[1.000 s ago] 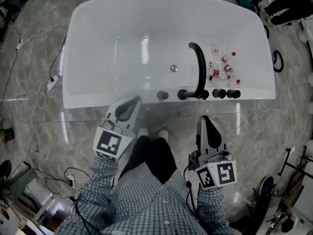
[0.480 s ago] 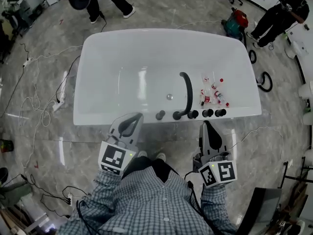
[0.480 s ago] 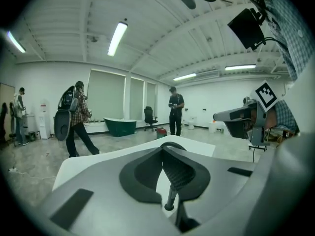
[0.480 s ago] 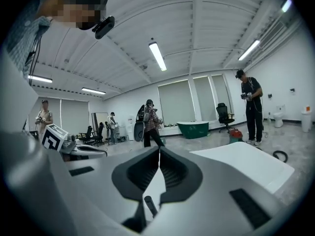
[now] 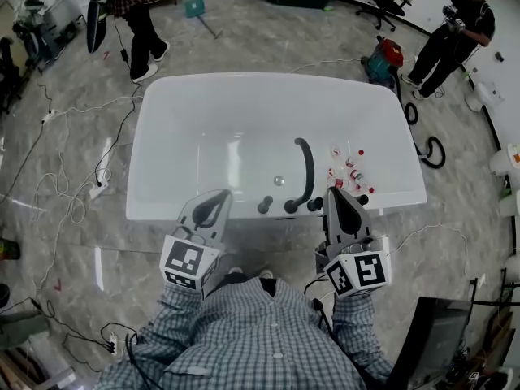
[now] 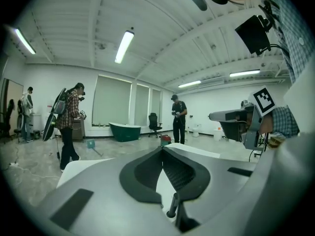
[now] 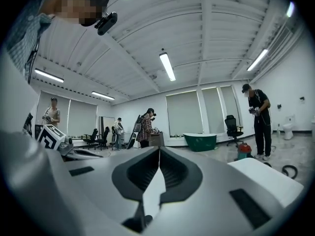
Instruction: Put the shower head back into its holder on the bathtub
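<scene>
A white bathtub (image 5: 203,104) stands on the marble floor in front of me. On its near rim sits a row of black knobs (image 5: 264,205). A black curved shower head (image 5: 308,169) arches from that row out over the basin. My left gripper (image 5: 222,194) is shut and empty, its tip over the near rim left of the knobs. My right gripper (image 5: 334,192) is also shut and empty, its tip just right of the shower head's base. In the left gripper view the left gripper (image 6: 161,149) points nearly level, jaws closed together. The right gripper (image 7: 159,149) shows the same in its own view.
Several small bottles (image 5: 345,171) lie in the tub's right end. Cables (image 5: 65,177) trail over the floor at the left, and a vacuum (image 5: 385,56) with a hose (image 5: 431,149) stands at the right. People stand beyond the tub at the far left (image 5: 130,15) and far right (image 5: 455,23).
Both grippers have risen, staying shut and empty. The head view has lifted, so the tub looks smaller and more of the room and its people shows.
</scene>
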`<state>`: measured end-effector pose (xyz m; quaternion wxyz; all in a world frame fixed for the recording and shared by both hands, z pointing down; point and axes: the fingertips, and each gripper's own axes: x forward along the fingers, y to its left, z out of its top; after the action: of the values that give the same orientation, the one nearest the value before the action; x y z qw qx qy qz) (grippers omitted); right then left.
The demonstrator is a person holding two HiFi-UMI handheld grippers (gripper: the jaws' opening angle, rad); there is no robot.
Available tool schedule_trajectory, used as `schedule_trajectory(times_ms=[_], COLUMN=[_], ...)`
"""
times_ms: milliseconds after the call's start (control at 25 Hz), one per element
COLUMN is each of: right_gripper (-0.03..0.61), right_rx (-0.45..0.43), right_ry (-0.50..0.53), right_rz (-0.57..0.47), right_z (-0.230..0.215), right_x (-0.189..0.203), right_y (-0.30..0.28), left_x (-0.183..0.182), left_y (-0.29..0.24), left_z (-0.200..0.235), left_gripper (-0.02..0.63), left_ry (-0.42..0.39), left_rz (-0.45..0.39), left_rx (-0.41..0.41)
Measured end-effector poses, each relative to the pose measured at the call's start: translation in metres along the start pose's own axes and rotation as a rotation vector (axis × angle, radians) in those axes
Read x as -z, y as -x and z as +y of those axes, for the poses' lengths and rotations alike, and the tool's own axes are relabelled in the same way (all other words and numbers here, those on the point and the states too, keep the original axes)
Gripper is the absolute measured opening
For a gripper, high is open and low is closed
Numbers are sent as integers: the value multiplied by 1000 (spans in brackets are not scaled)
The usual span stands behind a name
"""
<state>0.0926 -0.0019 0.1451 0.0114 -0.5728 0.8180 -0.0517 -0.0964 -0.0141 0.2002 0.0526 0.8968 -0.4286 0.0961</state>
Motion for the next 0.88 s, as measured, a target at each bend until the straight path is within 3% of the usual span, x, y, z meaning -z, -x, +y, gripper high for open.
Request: schedule_trajectory(times_ms=[360, 880], right_gripper=[15, 15], right_rx=[-41, 4], right_ry=[-14, -56], right_rz=[-6, 4], right_z=[12, -1], right_x=[6, 11], right_y=[-4, 14], left_x=[-14, -9], left_y=[-5, -8], left_z=[-11, -27], left_gripper=[11, 10], left_ry=[-85, -65], left_rz=[-14, -3], left_rx=[15, 55])
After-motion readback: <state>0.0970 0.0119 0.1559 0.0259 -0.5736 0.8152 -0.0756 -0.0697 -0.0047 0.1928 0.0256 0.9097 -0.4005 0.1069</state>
